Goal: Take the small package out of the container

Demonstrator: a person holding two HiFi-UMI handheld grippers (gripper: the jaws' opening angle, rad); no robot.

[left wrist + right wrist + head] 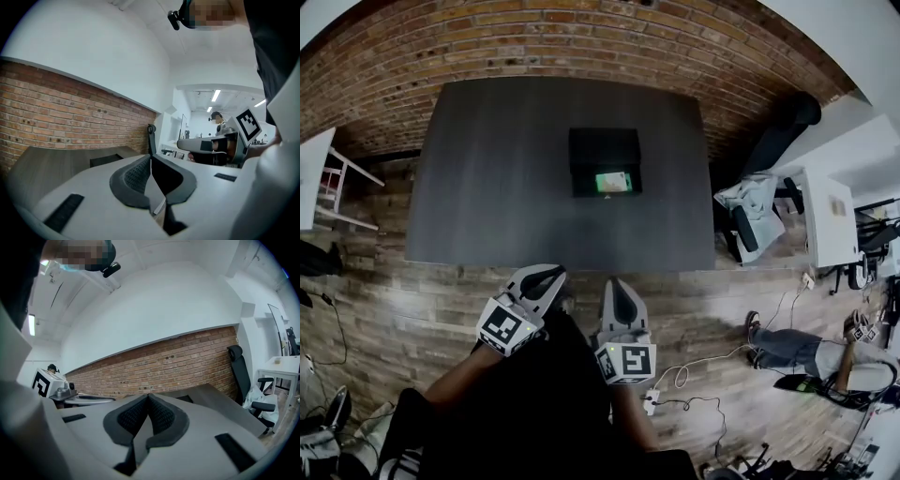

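Note:
A black open container (604,161) stands on the dark grey table (487,178), right of its middle. Inside it, at the near right, lies a small green package (613,182). My left gripper (546,277) and my right gripper (619,296) hang side by side over the wooden floor, short of the table's near edge, both well away from the container. Both are shut with nothing between the pads. In the left gripper view the container (107,160) shows as a low dark box on the table, beyond my left gripper (151,159); my right gripper (148,397) points toward the brick wall.
A brick wall (581,42) runs behind the table. A black office chair (783,131) and a white desk (830,216) stand at the right. Cables and a power strip (652,401) lie on the floor. A person sits on the floor (806,352) at the right.

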